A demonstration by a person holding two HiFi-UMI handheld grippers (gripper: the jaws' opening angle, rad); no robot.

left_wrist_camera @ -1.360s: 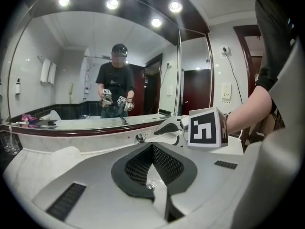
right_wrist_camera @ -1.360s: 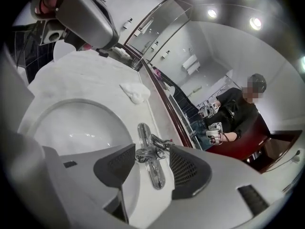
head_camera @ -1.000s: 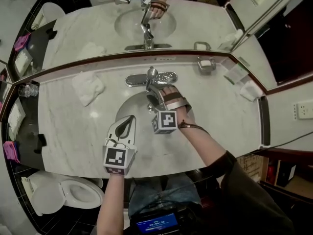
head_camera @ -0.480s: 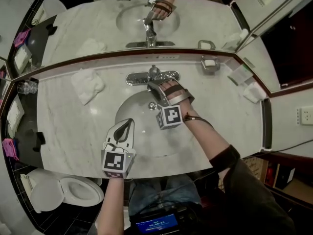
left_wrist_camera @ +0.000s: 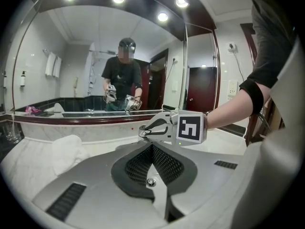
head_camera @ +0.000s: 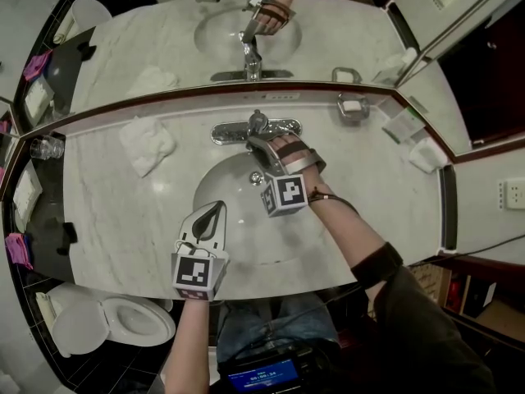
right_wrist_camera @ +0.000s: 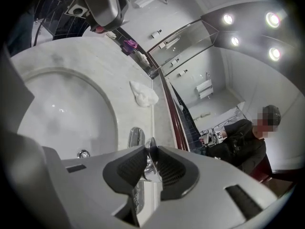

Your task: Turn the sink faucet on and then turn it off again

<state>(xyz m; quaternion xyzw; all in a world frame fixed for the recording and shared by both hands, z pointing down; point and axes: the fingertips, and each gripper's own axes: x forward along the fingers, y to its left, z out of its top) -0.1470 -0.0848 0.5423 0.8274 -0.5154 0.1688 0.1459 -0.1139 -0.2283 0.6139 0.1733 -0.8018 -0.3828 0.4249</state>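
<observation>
Since a moment ago, the right gripper (head_camera: 256, 142) has slid up the frame to the faucet (head_camera: 283, 127) at the top middle of the sink (head_camera: 215, 189). Its jaws have just been closing. Now they pinch the shiny faucet handle (right_wrist_camera: 151, 151). The left gripper (head_camera: 215, 212) sits by the sink's lower left rim, jaws shut tight, holding nothing.

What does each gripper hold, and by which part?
The right gripper, whose jaws have just been closing, grips the faucet by its lever handle. The left gripper is shut and holds nothing.
</observation>
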